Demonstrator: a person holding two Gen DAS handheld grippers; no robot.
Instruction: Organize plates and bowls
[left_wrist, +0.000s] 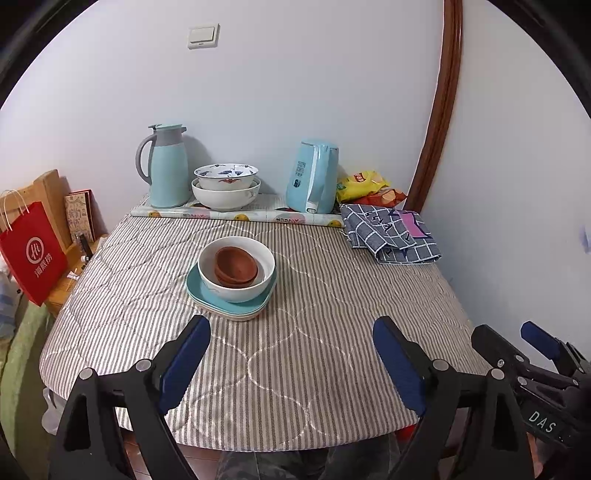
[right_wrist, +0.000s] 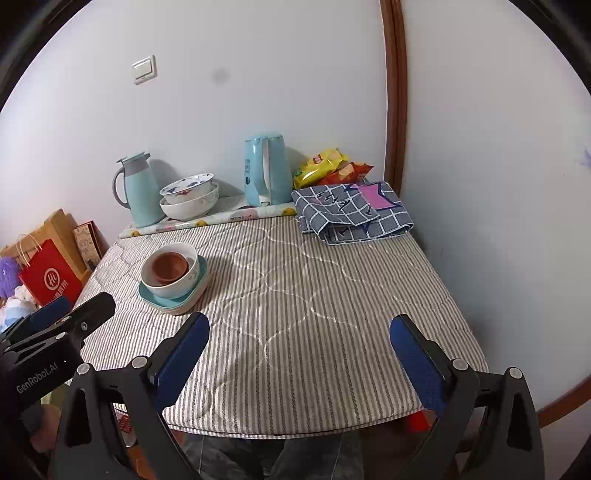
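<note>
A stack of tableware sits on a striped, quilted table cover (left_wrist: 295, 354) toward the left of mid-table: two brown clay bowls (left_wrist: 235, 266) nest inside a white bowl (left_wrist: 236, 272), which rests on a teal plate (left_wrist: 225, 301) lying atop at least one pale plate (left_wrist: 243, 315). Both handheld grippers hover over the near edge of the table, short of the stack and touching nothing. The left gripper (left_wrist: 291, 330) holds its blue-padded jaws wide apart with only bare cloth between them, the stack just beyond its left finger; the right gripper (right_wrist: 300, 328) also stands spread wide and empty, well to the right of the dishes. Along the far wall, on a patterned mat (left_wrist: 236, 215), a second pair of bowls waits: a blue-patterned bowl (left_wrist: 226, 175) set inside a larger white bowl (left_wrist: 225, 195), flanked by a light-blue thermal jug (left_wrist: 166, 166) on the left and a light-blue electric kettle (left_wrist: 314, 177) on the right. Farther right lie yellow and orange snack bags (left_wrist: 364, 186) and a folded blue checked cloth (left_wrist: 391, 232) near the corner. A red paper bag (left_wrist: 31, 254) stands off the table's left side, and a wall switch (left_wrist: 203, 36) is mounted above the jug.
</note>
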